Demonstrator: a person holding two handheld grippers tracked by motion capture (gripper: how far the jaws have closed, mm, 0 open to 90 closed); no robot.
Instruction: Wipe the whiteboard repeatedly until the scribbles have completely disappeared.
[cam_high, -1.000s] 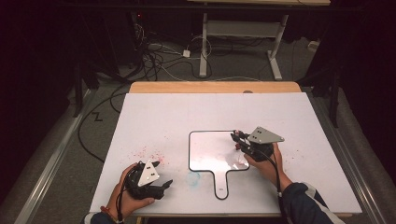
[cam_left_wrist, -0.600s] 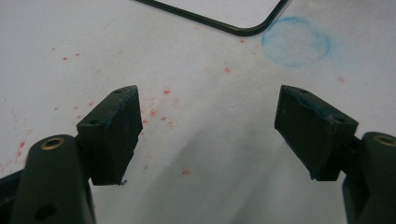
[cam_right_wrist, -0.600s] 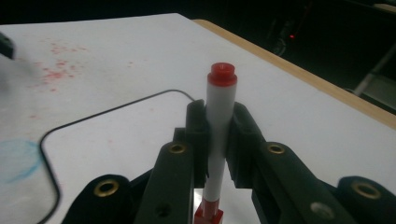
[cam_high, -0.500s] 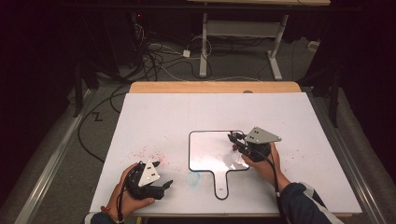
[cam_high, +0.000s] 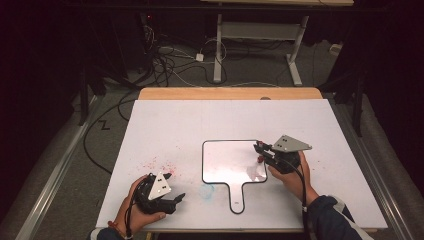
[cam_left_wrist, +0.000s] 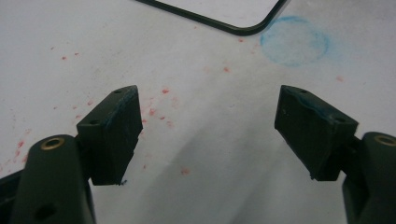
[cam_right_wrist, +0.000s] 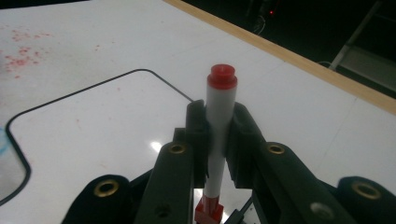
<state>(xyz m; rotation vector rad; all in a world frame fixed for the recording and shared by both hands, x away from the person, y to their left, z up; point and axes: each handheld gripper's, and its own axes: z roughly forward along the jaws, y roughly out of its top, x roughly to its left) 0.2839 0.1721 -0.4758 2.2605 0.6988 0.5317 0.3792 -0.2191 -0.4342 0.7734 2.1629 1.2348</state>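
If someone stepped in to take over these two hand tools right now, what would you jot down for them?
Right gripper: shut on the red marker, held over the right edge of the small whiteboard.
Left gripper: open, holding nothing, low over the table near the red specks and the blue smudge.
Done: marker is gripped.
Left: the board looks unmarked; any writing is yet to come.

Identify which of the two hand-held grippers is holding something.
The right hand-held gripper, over the handled board: its jaws clamp a white marker with a red cap. The left hand-held gripper has its jaws spread, nothing between them.
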